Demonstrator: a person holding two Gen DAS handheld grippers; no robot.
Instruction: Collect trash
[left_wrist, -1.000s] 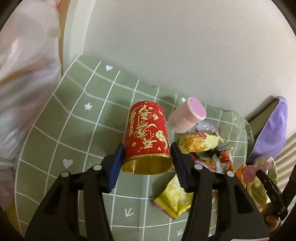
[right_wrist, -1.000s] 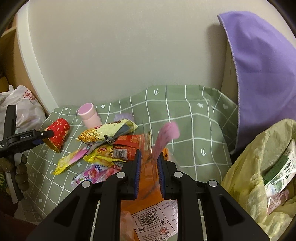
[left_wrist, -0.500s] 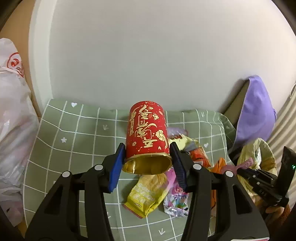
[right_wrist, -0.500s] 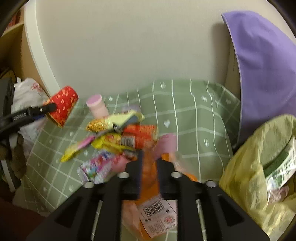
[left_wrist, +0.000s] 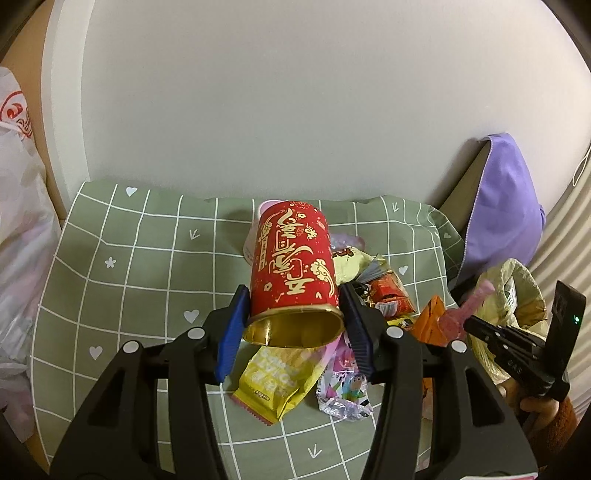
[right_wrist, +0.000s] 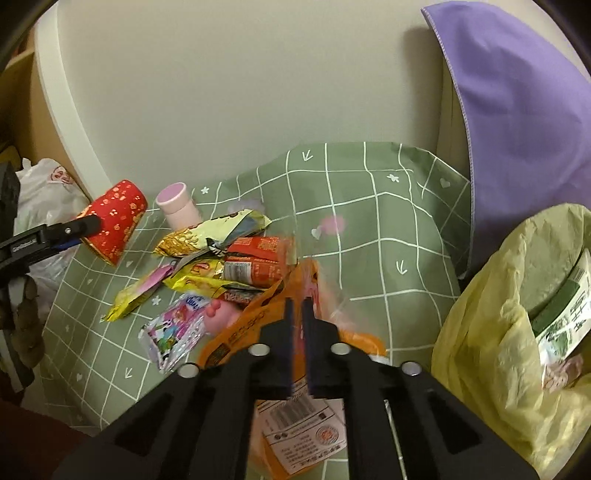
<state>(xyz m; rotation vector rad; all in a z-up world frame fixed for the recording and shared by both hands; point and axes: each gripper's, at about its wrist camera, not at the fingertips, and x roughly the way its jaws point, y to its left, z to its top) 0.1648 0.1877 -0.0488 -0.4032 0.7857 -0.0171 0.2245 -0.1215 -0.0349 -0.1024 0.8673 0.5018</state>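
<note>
My left gripper (left_wrist: 291, 317) is shut on a red and gold paper cup (left_wrist: 293, 269) and holds it above the green checked cloth (left_wrist: 129, 266); the cup also shows in the right wrist view (right_wrist: 114, 221). My right gripper (right_wrist: 298, 321) is shut on a clear wrapper with pink print (right_wrist: 325, 236), blurred, above an orange packet (right_wrist: 251, 328). In the left wrist view the right gripper (left_wrist: 469, 325) holds the pink wrapper (left_wrist: 465, 314) beside the yellow trash bag (left_wrist: 517, 295). Snack wrappers (right_wrist: 221, 258) lie in a pile on the cloth.
A pink bottle (right_wrist: 177, 206) stands behind the pile. The yellow trash bag (right_wrist: 517, 332) sits at the right, holding a green-labelled package (right_wrist: 561, 314). A purple cloth (right_wrist: 517, 110) hangs at the back right. A white plastic bag (left_wrist: 18, 221) lies left of the cloth.
My left gripper has lifted the red cup off the cloth and pulled back. My right gripper has raised the pink wrapper and shifted right towards the yellow bag.
</note>
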